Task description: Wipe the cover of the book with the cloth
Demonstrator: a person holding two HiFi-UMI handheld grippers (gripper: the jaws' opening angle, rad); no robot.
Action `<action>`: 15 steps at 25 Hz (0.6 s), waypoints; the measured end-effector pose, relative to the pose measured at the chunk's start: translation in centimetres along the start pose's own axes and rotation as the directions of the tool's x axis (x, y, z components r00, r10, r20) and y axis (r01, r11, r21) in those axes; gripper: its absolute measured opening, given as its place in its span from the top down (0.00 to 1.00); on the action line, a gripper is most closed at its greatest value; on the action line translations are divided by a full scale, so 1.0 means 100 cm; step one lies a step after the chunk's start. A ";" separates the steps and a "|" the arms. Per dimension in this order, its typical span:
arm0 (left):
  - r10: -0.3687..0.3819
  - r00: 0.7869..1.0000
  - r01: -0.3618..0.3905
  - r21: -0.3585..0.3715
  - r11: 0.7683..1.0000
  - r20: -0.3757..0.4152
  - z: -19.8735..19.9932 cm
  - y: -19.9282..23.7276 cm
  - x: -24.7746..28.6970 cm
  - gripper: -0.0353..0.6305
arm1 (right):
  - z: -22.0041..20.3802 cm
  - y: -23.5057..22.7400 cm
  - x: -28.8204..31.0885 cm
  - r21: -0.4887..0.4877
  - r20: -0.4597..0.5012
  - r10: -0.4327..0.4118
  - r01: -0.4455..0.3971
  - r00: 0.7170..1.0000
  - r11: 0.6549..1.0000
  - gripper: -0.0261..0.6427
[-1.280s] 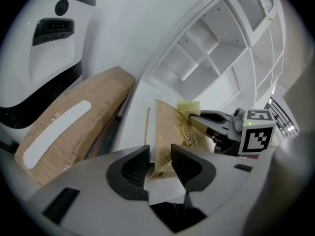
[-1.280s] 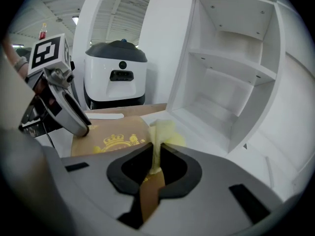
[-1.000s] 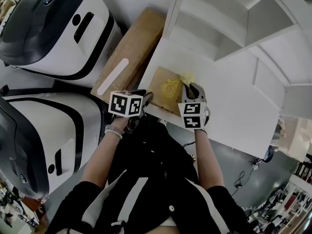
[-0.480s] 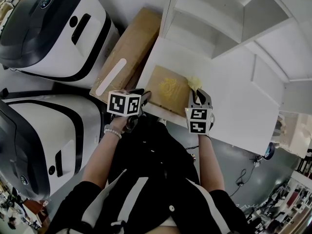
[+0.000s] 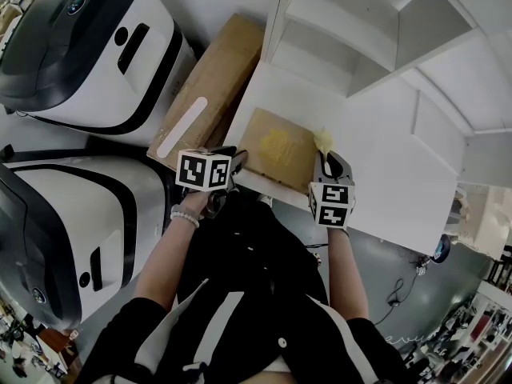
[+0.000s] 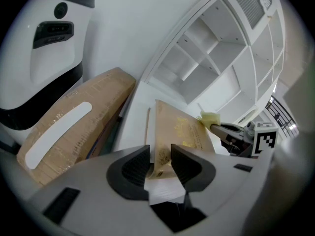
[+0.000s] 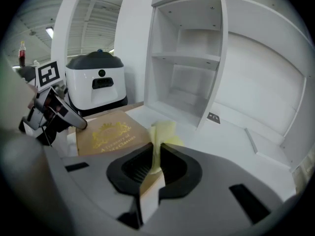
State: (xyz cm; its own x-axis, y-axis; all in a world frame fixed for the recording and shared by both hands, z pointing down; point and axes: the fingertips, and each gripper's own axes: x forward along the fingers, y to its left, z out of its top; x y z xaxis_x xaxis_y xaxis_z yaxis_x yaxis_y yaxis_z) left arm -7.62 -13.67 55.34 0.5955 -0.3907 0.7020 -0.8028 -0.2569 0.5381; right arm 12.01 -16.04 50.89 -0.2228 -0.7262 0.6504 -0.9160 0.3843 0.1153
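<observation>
Item one, the right gripper [image 7: 156,154]: its jaws are drawn nearly together on a fold of the yellow cloth [image 7: 162,132], which stands up between them and spills forward past the tips; we record it as a firm pinch.

Item two, the cloth in relation to the work: it sits at the right-hand edge of the book [image 7: 106,134], over its far right corner as the head view shows it; whether it presses on the cover or only hangs just above we cannot tell.

Item three, the book: it lies flat on the white desk [image 5: 384,174] near its front edge, cover up, gold title showing; almost the whole cover spreads leftward from the cloth, toward the person's left side; we judge its long axis to run away from the person, slightly skewed, so a wiping stroke would travel left across the short way.

Item four, the left gripper [image 6: 160,156]: its jaws stand fairly wide with the book's near left corner between them, and we read this as a hold that steadies the book; it is at the opposite side from the cloth, so the right gripper is the nearer to the unwiped cover.

Item five, the cardboard box [image 5: 208,86]: it leans beside the desk's left edge, apart from the work.
</observation>
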 end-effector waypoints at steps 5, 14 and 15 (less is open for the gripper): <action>0.006 1.000 -0.006 -0.006 1.000 0.000 0.000 0.000 -0.001 0.75 | 0.032 0.026 -0.002 -0.048 0.057 0.062 -0.059 0.996 0.997 0.91; 0.007 1.000 -0.007 -0.010 1.000 0.001 0.001 -0.001 -0.001 0.75 | 0.068 0.121 0.020 -0.249 0.086 0.273 -0.244 0.958 0.937 0.91; 0.008 1.000 -0.008 -0.010 1.000 0.002 0.001 -0.001 -0.001 0.75 | 0.070 0.131 0.023 -0.268 0.084 0.294 -0.262 0.952 0.927 0.91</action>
State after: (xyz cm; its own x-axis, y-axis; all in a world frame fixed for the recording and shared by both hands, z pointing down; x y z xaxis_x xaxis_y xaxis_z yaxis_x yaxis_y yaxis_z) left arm -7.60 -13.72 55.16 0.5893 -0.3943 0.7052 -0.8070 -0.2448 0.5375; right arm -2.86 -16.63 48.69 -0.5094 -0.6265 0.5899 -0.7011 0.6997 0.1377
